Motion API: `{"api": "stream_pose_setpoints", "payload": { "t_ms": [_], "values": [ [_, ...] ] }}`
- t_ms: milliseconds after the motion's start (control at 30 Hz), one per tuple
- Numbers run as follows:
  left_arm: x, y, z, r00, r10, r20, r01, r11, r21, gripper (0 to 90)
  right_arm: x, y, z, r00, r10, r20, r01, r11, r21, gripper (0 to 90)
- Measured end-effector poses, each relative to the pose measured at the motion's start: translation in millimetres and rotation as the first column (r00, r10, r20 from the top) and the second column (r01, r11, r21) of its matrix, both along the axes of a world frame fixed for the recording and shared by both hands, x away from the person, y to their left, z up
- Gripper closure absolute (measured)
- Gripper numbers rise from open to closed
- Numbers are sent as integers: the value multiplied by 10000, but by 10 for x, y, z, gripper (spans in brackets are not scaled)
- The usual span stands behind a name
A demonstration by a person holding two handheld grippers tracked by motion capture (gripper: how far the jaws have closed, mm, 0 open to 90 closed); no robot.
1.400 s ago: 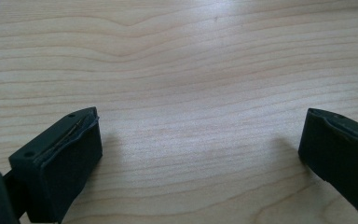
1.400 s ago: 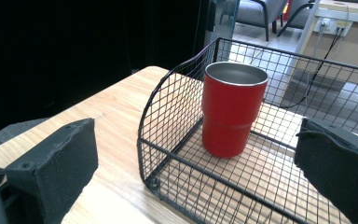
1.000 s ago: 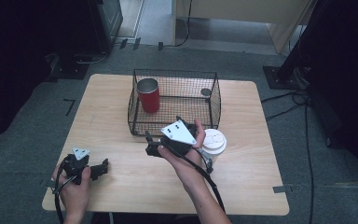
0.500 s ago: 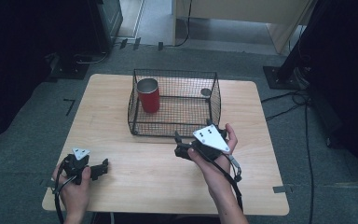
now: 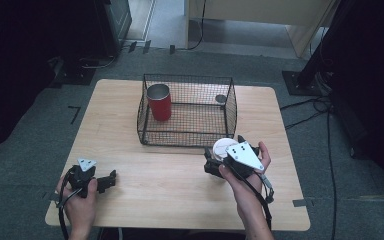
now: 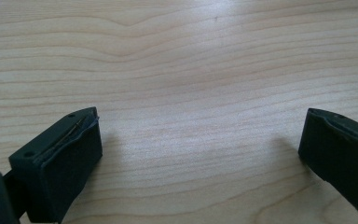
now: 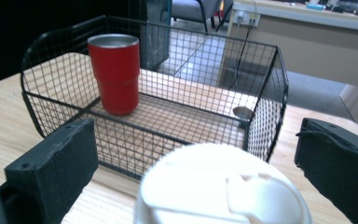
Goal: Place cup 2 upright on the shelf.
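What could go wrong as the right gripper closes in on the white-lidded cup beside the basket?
1. The right gripper has open fingers straddling the lid of the cup; gripping the lid alone might pop it off.
2. The cup stands near the wire basket, so a finger could snag the mesh.

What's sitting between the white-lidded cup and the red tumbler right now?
The near wire wall of the basket. In the right gripper view it stands between the white-lidded cup and the red tumbler, which stands upright inside.
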State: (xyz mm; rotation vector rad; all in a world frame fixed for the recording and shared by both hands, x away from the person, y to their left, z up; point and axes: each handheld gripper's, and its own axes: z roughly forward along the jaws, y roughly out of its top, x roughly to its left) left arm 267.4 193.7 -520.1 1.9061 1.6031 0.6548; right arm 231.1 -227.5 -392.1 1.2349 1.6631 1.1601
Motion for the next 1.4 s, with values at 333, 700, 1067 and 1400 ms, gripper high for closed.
{"api": "stream_pose_setpoints", "payload": {
  "t_ms": [333, 700, 1067, 1400],
  "values": [
    [0, 0, 0, 10000, 2, 4, -2, 10000, 2, 0, -11, -72, -155, 9997, -108, -234, 110, 9999, 60, 0],
    [0, 0, 0, 10000, 2, 2, -2, 10000, 6, 0, 9, -112, -237, 9988, -317, -368, 324, 9993, 184, 0],
    [0, 0, 0, 10000, 1, 1, -1, 10000, 6, 0, 45, -125, -338, 9976, -615, -307, 617, 9981, 82, 0],
    [0, 0, 0, 10000, 2, 2, -2, 10000, 6, 0, 66, -138, -371, 9971, -698, -297, 700, 9975, 75, 0]
  ]
}}
